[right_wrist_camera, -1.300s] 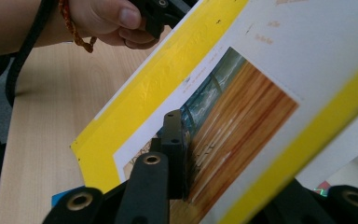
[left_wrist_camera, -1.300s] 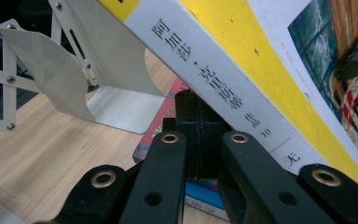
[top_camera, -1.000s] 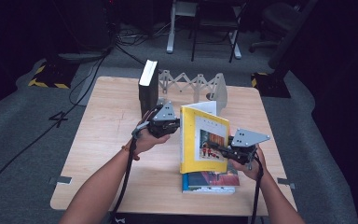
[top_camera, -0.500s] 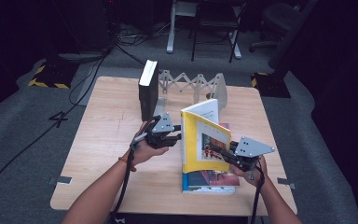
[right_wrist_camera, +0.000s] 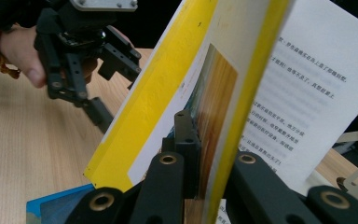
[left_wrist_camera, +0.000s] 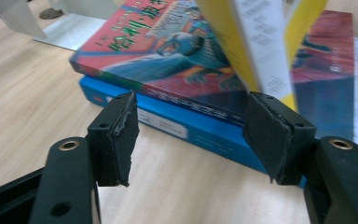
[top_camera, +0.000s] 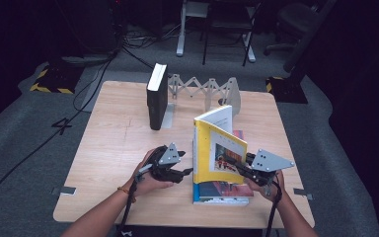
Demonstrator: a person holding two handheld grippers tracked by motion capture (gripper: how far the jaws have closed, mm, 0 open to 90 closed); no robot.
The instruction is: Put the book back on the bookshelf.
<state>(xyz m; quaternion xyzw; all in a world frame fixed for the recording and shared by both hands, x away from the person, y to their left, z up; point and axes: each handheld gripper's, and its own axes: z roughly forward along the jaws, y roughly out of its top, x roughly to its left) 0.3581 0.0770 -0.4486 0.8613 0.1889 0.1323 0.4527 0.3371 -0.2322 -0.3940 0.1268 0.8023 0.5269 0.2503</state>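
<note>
A yellow paperback (top_camera: 212, 150) stands upright and half open over a flat stack, a red book (left_wrist_camera: 177, 42) on a blue book (left_wrist_camera: 191, 126). My right gripper (top_camera: 236, 166) is shut on the yellow book's (right_wrist_camera: 168, 79) front cover, pinching it between its jaws (right_wrist_camera: 199, 154). My left gripper (top_camera: 187, 172) sits low beside the stack's left edge, its jaws just opened. Nothing lies between its pads (left_wrist_camera: 119, 133), and the blue book's spine is just ahead of them. The left gripper (right_wrist_camera: 81, 60) also appears beyond the yellow cover.
A black book (top_camera: 157, 96) stands upright against a metal bookend at the table's far side. A folding white rack (top_camera: 202, 89) stretches to its right. The wooden table (top_camera: 113, 148) has bare room on its left half. Dark floor with cables surrounds it.
My left gripper has come down and toward the near edge, from beside the yellow book to table level by the stack, and its jaws have opened. The right gripper keeps its hold.
</note>
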